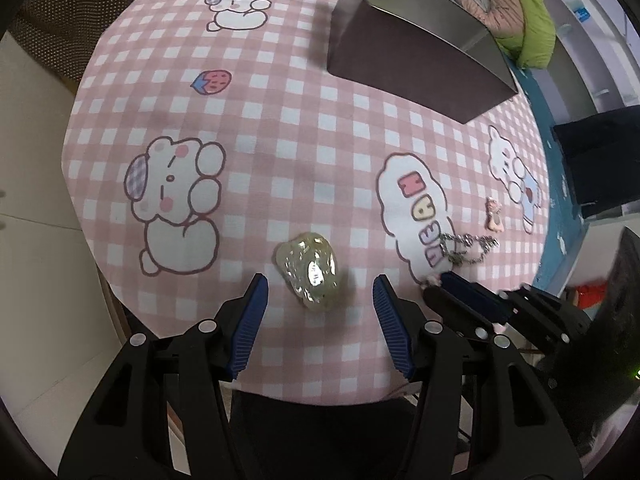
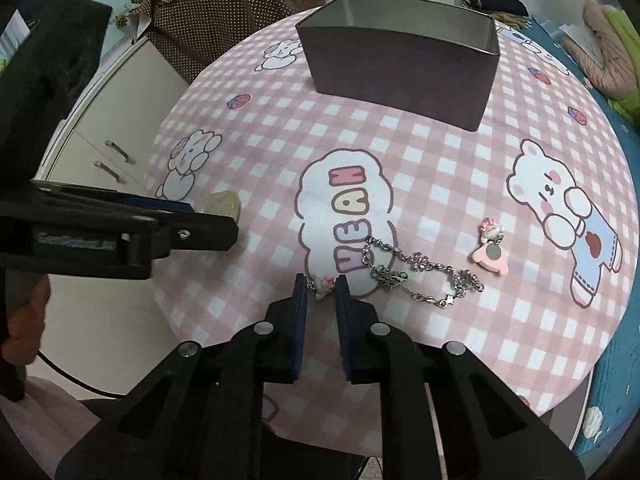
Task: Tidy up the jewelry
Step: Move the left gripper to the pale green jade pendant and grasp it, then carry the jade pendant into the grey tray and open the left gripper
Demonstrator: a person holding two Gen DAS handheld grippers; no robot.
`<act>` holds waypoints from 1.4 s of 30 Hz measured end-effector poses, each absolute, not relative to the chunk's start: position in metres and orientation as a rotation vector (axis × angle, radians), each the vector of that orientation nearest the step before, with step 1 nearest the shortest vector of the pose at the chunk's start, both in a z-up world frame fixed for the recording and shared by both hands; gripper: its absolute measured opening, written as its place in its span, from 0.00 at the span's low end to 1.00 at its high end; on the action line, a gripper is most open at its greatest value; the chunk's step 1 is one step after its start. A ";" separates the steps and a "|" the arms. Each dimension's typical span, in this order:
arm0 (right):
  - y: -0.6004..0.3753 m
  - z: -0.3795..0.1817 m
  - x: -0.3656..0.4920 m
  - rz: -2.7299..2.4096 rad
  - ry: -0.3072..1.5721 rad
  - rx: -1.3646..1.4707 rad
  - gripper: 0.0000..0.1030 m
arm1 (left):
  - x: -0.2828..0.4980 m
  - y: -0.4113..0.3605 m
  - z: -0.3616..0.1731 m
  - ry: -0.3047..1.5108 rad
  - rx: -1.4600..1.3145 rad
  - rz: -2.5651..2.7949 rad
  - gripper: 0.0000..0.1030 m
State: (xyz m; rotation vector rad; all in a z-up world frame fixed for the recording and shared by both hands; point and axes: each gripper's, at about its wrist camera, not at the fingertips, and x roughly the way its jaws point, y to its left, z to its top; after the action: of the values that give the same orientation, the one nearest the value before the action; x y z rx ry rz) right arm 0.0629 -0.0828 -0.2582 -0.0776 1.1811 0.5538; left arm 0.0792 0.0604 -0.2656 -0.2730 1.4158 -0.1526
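Left gripper (image 1: 320,292) fingers wide, yellowish stone (image 1: 308,270) between the tips on the surface; right gripper (image 2: 321,286) fingers narrow around the bracelet's (image 2: 416,270) small pink charm (image 2: 323,287), chain trailing right.

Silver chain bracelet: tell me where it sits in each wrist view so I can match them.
Left wrist view: silver chain bracelet lies far right of centre, beyond the right gripper.
Right wrist view: bracelet lies centre-right, trailing right from the right gripper.
Shared landmark: the "YEAH" cloud print under the bracelet's end.
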 end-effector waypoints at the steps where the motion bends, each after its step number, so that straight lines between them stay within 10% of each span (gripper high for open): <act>1: -0.086 -0.256 0.064 0.547 1.176 -0.069 0.13 | 0.081 0.059 -0.267 1.416 -0.277 -0.146 0.54; 19: -0.113 -0.239 0.089 0.436 1.149 0.020 0.13 | 0.100 0.036 -0.263 1.412 -0.136 -0.194 0.12; 26: -0.111 -0.231 0.097 0.423 1.136 0.014 0.13 | 0.110 0.035 -0.265 1.452 -0.137 -0.218 0.14; 29: -0.112 -0.230 0.098 0.414 1.138 0.020 0.13 | 0.105 0.036 -0.267 1.468 -0.117 -0.217 0.31; 42: -0.123 -0.227 0.090 0.376 1.132 0.044 0.13 | 0.100 0.009 -0.274 1.470 -0.006 -0.237 0.31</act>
State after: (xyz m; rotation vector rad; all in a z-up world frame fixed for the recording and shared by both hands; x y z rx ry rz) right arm 0.0900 -0.1228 -0.2271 0.0444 1.1323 0.3756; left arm 0.1003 0.0087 -0.2743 -0.0063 1.4698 -0.2375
